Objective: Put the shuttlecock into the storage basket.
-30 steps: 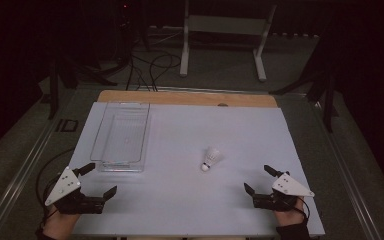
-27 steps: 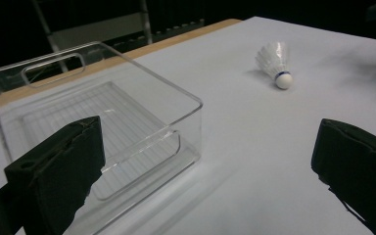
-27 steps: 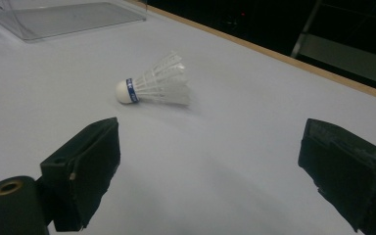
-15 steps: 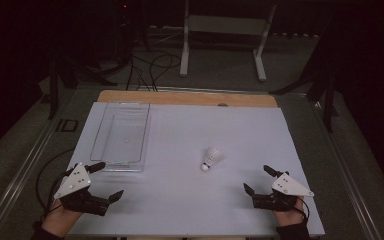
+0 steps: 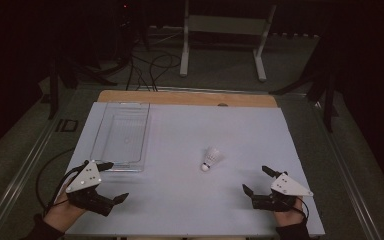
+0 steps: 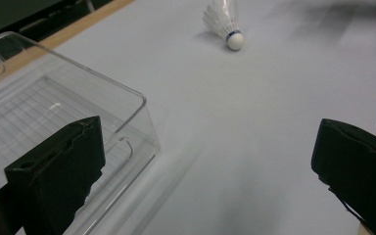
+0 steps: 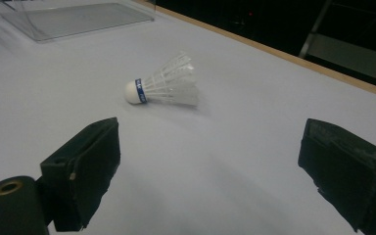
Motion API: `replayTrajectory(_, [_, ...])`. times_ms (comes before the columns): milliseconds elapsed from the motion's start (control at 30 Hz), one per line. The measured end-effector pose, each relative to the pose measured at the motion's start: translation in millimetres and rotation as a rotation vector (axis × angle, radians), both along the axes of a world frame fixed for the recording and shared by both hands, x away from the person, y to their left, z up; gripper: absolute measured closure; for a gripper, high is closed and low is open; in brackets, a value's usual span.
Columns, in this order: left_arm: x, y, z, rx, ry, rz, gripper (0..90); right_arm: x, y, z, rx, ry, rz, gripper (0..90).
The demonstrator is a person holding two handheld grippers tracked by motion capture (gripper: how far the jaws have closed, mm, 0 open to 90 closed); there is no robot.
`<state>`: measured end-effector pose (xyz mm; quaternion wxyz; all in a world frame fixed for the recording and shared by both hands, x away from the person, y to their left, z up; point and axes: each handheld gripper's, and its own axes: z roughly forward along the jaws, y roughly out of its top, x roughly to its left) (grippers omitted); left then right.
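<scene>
A white shuttlecock (image 5: 211,158) with a blue band lies on its side on the white table sheet (image 5: 220,125), cork end toward the near edge. A clear plastic box (image 5: 122,135) stands empty at the left. My left gripper (image 5: 114,181) is open at the box's near end, one jaw close to its near wall. In the left gripper view, the box (image 6: 78,93) is on the left, the shuttlecock (image 6: 225,22) far ahead, and nothing sits in the gripper (image 6: 208,147). My right gripper (image 5: 255,179) is open at the near right. The shuttlecock (image 7: 169,83) lies ahead of its jaws (image 7: 210,142).
A wooden strip (image 5: 180,97) runs along the table's far edge. Beyond it, a white metal stand (image 5: 225,30) and cables (image 5: 145,65) sit on the dark floor. Metal rails (image 5: 25,175) flank the table. The box's far end (image 7: 78,19) appears in the right gripper view.
My left gripper has moved forward and to the right, toward the near end of the clear box. The right gripper and the shuttlecock have stayed put.
</scene>
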<state>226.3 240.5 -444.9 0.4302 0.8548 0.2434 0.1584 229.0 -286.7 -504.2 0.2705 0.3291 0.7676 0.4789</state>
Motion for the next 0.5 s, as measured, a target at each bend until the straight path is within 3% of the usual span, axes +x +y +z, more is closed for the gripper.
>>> replayTrajectory(267, [4.6,-6.0,0.0,0.044,0.024,-0.027,0.5,-0.1,0.4,0.0,-0.004,-0.002,0.0,8.5])
replayTrajectory(300, [7.2,-8.5,0.4,0.073,0.047,-0.035,0.4,-0.2,0.3,0.6,-0.005,-0.003,0.0,8.5])
replayTrajectory(500, [9.9,-13.9,-0.4,0.117,0.088,-0.044,0.4,-0.2,0.6,0.8,-0.005,0.0,0.003,8.6])
